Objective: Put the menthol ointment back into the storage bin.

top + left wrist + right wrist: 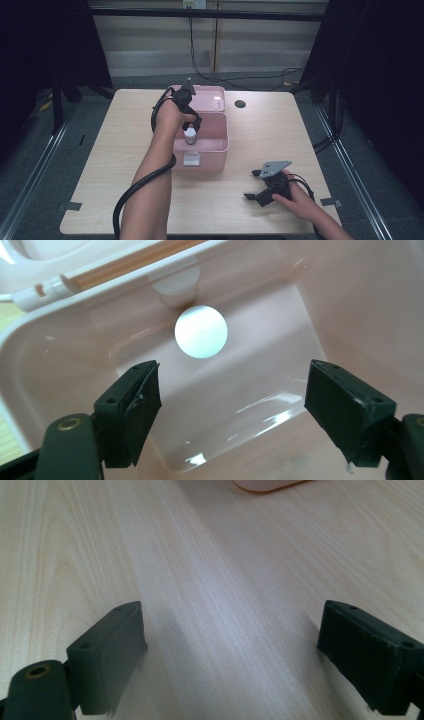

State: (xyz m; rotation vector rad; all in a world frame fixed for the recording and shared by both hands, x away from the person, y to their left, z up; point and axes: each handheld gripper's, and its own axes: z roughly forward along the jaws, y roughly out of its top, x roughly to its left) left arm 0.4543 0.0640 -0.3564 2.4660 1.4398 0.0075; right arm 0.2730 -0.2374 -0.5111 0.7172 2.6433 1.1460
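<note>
Nearest the high camera, two bare forearms are seen coming in from the bottom edge over a pale wood worktop [100, 165]. Left hand-held gripper [191, 121] is held over the open pink box [220, 142] at mid-worktop, pointed down into it; its jaws are spread wide and nothing is gripped, as shown in the left gripper view [232, 405]. A small bottle with a white cap [190, 135] is seen standing upright inside the box, just under the left hand-held gripper. In the left gripper view the round white cap [201, 331] is seen from above, ahead of the open jaws and not touched by them, near the box wall, where its reflection is seen. The box lid [212, 95] is laid open behind the box toward the far edge. A whitish square patch [191, 159] is seen at the box's near wall; what it is cannot be told. Right hand-held gripper [252, 195] is rested low on the worktop at the near right, well apart from the box, a grey three-cornered plate [272, 167] on top. Its jaws are released and wide apart, with bare wood between them in the right gripper view [230, 650], and a pink box corner [267, 485] is seen at the top edge. A dark round hole [240, 104] is seen in the worktop beside the lid.
</note>
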